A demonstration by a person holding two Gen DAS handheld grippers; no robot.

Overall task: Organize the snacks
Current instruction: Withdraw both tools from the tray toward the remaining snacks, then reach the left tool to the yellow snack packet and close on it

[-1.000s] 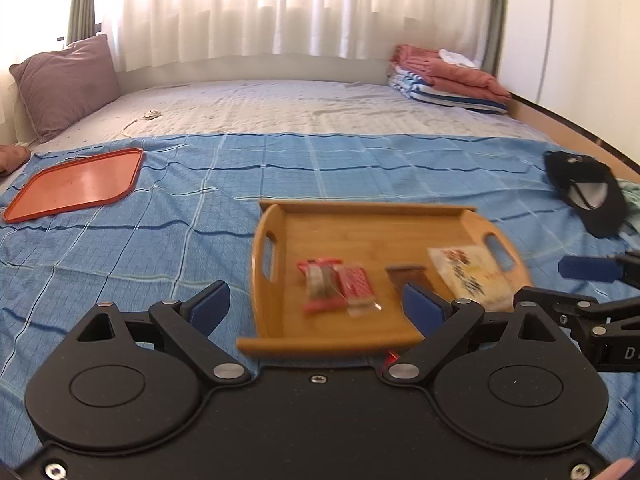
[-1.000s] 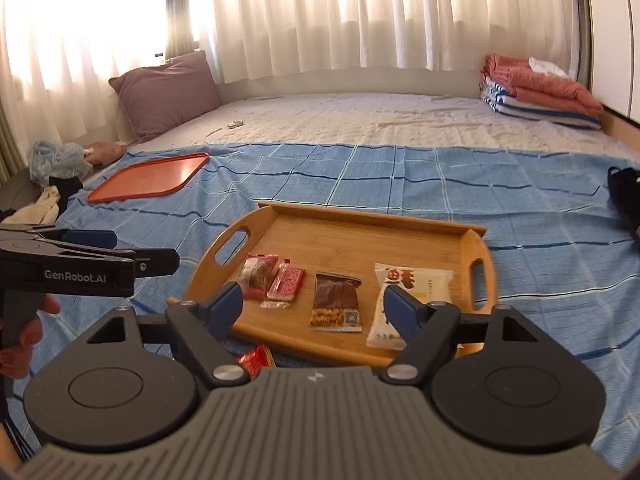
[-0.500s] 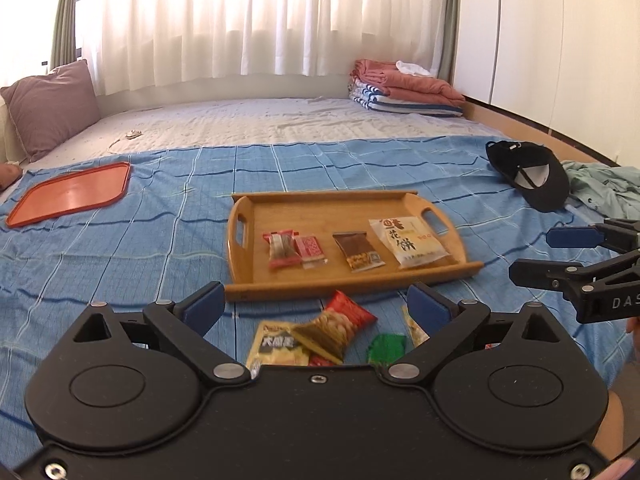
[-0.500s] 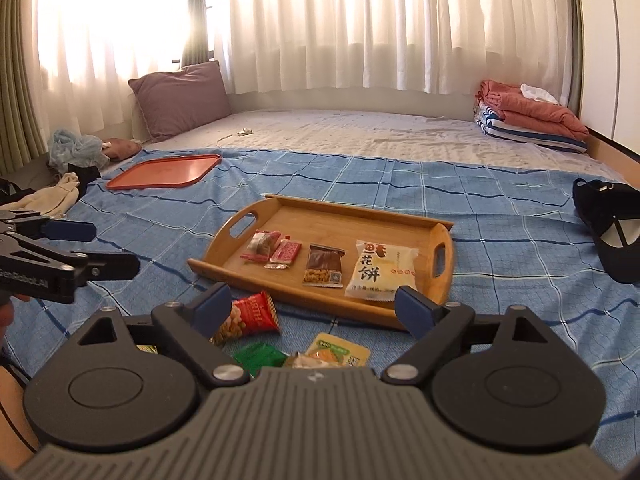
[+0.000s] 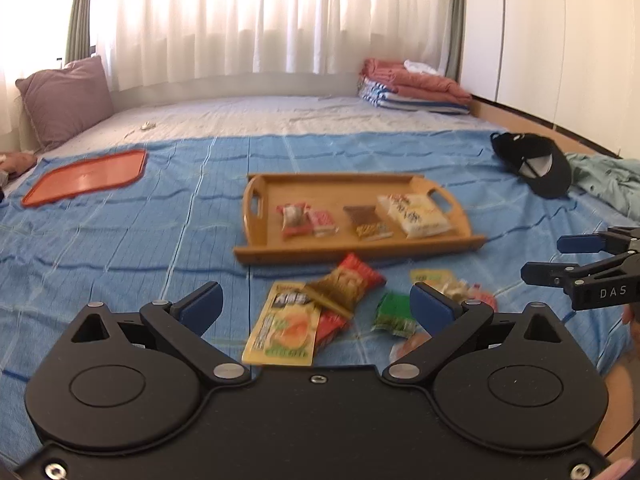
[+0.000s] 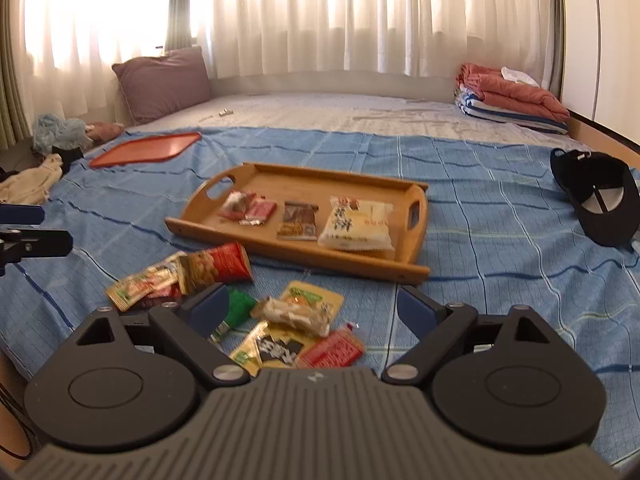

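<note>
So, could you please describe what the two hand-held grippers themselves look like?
The left hand-held gripper has a smooth black body with two round discs, black linkage arms, silver pivot screws and blue finger pads. The right hand-held gripper matches it, but its centre housing is ribbed grey; seen from the left wrist view, its side bears white lettering "DAS".

Purple pillow (image 6: 162,80), orange tray (image 6: 146,149), black cap (image 6: 596,196), folded blankets (image 6: 508,96)

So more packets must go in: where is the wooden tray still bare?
The wooden tray is bare along its far half, behind the four packets. Its near half is crowded, from the red packets to the white packet.
</note>
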